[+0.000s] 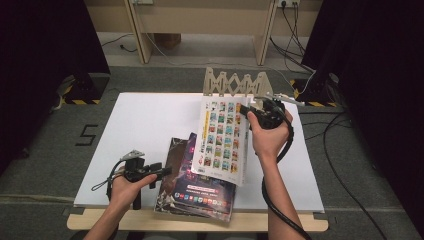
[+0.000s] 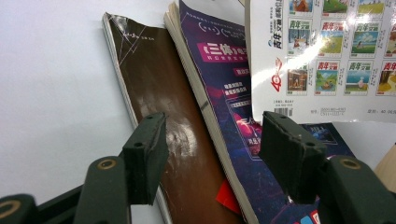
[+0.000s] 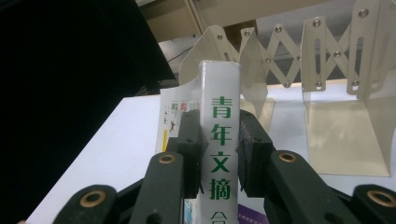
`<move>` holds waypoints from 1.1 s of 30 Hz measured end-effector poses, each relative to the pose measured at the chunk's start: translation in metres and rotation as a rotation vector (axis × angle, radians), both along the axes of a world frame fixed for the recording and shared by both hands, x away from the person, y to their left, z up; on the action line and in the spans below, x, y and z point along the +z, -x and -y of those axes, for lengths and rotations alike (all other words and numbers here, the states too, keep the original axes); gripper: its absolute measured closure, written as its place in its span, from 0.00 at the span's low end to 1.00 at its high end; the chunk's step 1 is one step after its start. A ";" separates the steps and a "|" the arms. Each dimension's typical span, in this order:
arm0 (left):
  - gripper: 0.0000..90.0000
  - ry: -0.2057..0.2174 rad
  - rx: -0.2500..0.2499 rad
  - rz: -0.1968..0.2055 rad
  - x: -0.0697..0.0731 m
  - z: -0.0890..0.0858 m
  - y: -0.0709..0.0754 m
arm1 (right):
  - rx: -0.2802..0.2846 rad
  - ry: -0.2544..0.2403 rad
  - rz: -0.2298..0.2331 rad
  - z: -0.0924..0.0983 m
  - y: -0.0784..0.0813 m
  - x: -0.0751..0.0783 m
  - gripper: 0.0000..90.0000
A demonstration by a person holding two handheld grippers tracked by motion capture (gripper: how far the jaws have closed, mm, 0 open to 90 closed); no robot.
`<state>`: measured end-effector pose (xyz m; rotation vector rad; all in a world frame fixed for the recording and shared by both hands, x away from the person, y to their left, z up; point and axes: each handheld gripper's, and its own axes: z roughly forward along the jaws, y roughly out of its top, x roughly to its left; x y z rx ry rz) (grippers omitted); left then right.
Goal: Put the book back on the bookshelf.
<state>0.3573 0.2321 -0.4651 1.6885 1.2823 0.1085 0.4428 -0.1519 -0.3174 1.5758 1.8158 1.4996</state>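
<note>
Magazine [image 1: 222, 137], white with a grid of small pictures, is pinched at its spine by our right tool [image 1: 253, 111], pads pressed on both sides; we see it tilted up, its lower edge over the purple book [image 1: 202, 185], just before the folding rack [image 1: 236, 81]. Beside the purple book, our left tool [image 1: 161, 172] hangs open, holding nothing, near the brown book [image 2: 163, 116] on the desk [image 1: 125, 130].
</note>
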 end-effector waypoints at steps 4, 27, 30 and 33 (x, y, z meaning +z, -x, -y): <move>0.45 -0.001 -0.001 0.000 0.000 0.000 0.000 | -0.015 0.005 0.012 0.001 0.000 0.003 0.83; 0.45 -0.011 -0.001 0.004 0.000 -0.001 -0.001 | -0.085 0.017 0.077 0.011 -0.002 0.018 0.83; 0.45 -0.013 -0.001 0.004 0.000 -0.001 -0.001 | -0.093 0.021 0.084 0.012 -0.003 0.020 0.83; 0.46 -0.013 -0.003 0.005 0.000 -0.001 -0.001 | -0.109 0.029 0.098 0.013 -0.004 0.024 0.83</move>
